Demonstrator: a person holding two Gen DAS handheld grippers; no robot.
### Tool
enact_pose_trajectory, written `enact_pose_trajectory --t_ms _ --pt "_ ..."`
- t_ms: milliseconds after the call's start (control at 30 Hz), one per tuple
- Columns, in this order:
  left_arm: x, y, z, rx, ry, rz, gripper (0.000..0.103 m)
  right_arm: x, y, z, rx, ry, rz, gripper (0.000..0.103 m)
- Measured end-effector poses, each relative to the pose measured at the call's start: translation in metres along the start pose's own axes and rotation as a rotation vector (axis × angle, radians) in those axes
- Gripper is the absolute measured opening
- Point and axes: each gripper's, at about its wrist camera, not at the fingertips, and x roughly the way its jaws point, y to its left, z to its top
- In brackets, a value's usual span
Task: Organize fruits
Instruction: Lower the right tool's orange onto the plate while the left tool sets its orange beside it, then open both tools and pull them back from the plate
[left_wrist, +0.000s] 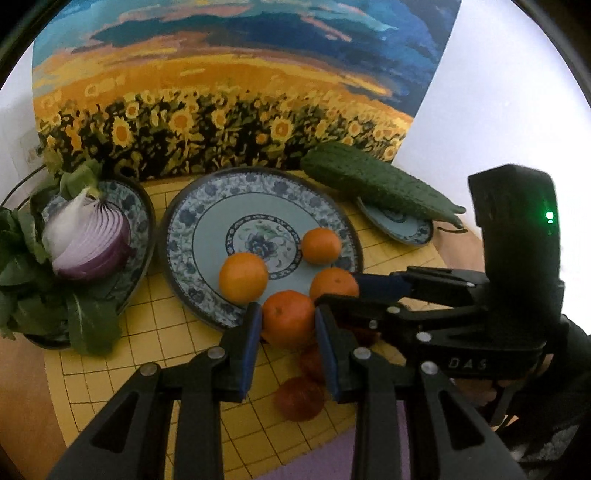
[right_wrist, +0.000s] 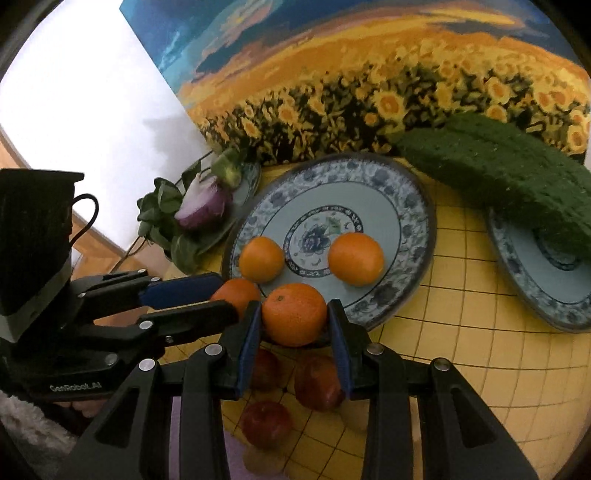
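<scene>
Each hand-held gripper pinches an orange at the plate's near rim.
Left hand-held gripper (left_wrist: 288, 325) clamps one round orange (left_wrist: 289, 318); right hand-held gripper (right_wrist: 293, 326) clamps another orange (right_wrist: 294, 314). Two loose oranges (left_wrist: 243, 277) sit on the blue-patterned round plate (left_wrist: 207, 221); blurred red fruits (right_wrist: 317, 382), probably apples, lie on the yellow gridded tabletop (right_wrist: 461, 295).

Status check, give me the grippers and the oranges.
Left gripper shut on an orange. Right gripper shut on another orange. Two oranges on the big plate. Nothing in the way.

Two oranges (left_wrist: 243, 277) (left_wrist: 321, 245) on blue floral plate (left_wrist: 207, 221), two more (left_wrist: 288, 318) (right_wrist: 293, 314) held above its rim
</scene>
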Motion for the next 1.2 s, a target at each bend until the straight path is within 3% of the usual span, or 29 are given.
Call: enact_pose_trajectory --t_ms 267,433,1200 --pt "0.001 0.001 0.001 -0.006 0.003 0.004 0.032 0.004 -0.007 0.001 0.018 -0.006 0.051 0.039" --pt "-0.001 -0.002 -0.002 -0.002 -0.001 0.015 0.042 -0.002 -0.007 0.000 0.035 -0.013 0.065 0.048" --pt "-0.047 -0.020 -0.016 0.021 -0.095 0.043 0.049 -0.050 0.014 -0.019 0.020 -0.069 0.004 0.049"
